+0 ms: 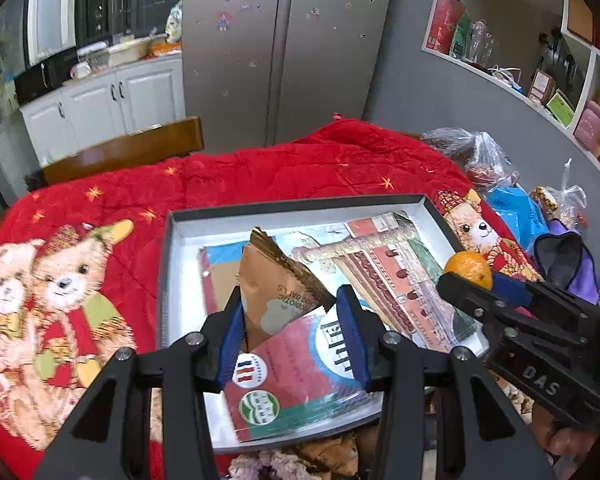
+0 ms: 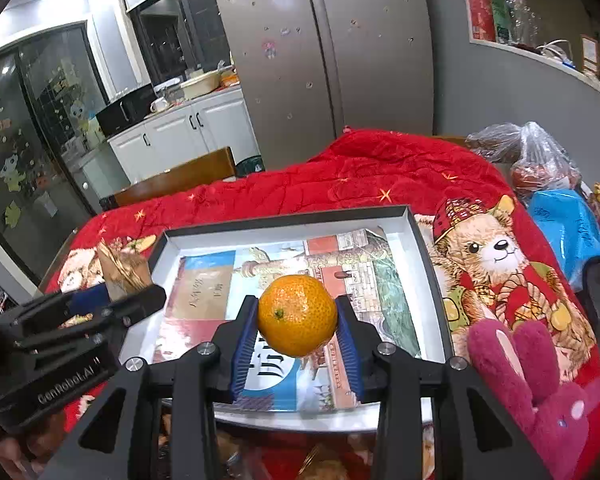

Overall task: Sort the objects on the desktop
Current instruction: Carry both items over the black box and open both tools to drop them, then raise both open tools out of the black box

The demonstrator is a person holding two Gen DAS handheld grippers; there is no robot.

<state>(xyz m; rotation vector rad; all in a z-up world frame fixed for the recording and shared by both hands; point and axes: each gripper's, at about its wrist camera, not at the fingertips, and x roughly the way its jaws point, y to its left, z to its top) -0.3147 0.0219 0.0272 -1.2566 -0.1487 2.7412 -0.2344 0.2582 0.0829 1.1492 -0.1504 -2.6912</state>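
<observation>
Left gripper (image 1: 290, 330) clamps snack pouch (image 1: 274, 280), right gripper (image 2: 296, 334) clamps orange (image 2: 297, 314), both over tray (image 2: 418, 240). I expect the orange to roll if released high.

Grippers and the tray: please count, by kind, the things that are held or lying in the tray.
Mandarin orange, held in the right gripper: 1
Brown snack packet, held in the left gripper: 1
Printed flat packets lying in the tray: 2
Total: 4
</observation>
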